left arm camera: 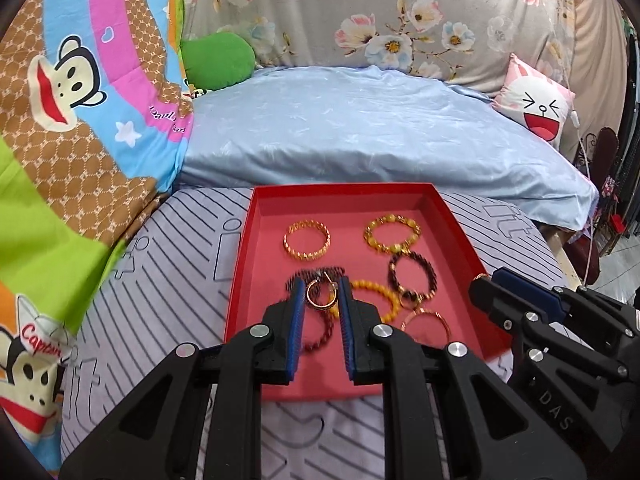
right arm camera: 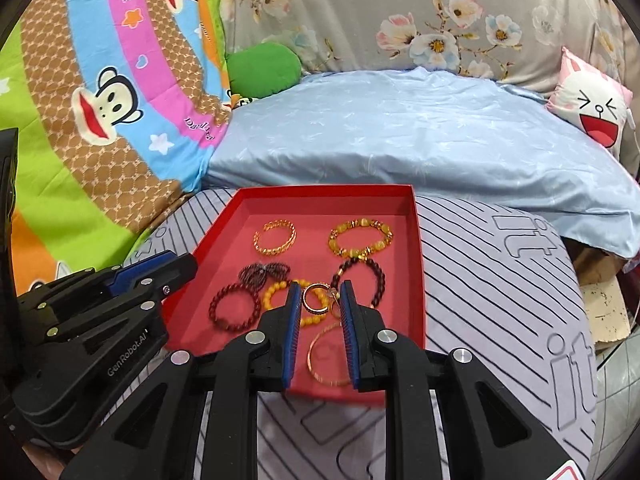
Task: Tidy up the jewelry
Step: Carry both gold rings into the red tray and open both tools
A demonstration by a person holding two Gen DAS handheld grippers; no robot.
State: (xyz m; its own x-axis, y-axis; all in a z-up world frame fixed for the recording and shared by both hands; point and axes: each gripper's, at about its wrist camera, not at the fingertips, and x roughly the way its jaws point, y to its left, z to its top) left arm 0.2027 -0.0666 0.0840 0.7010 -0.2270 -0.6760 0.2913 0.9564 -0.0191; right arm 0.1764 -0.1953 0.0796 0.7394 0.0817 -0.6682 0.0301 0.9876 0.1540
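Bed in a cluttered room, spread with a grey striped cover (left arm camera: 160,280). Behind it, one pale blue quilt (left arm camera: 360,120), one grey floral fabric (left arm camera: 360,0), one cartoon-monkey blanket (left arm camera: 80,80), one green cushion (left arm camera: 218,62) and one pink-and-white laughing-face cushion (left arm camera: 536,108).

On the striped cover, one red tray (left arm camera: 340,191), shallow and open. Seven bracelets inside:
- one gold chain bracelet (right arm camera: 275,236)
- one yellow bead bracelet (right arm camera: 360,238)
- one dark bead bracelet (right arm camera: 360,280)
- one dark patterned bracelet (right arm camera: 264,272)
- one dark red bead bracelet (right arm camera: 234,306)
- one orange bead bracelet (right arm camera: 280,286)
- one thin gold bangle (right arm camera: 330,356)

Two grippers above the tray's near half, side by side. Left gripper (left arm camera: 320,282) narrow, pinching one gold hoop earring (left arm camera: 309,297). Right gripper (right arm camera: 321,285) likewise narrow, gripping a second hoop earring (right arm camera: 306,299).
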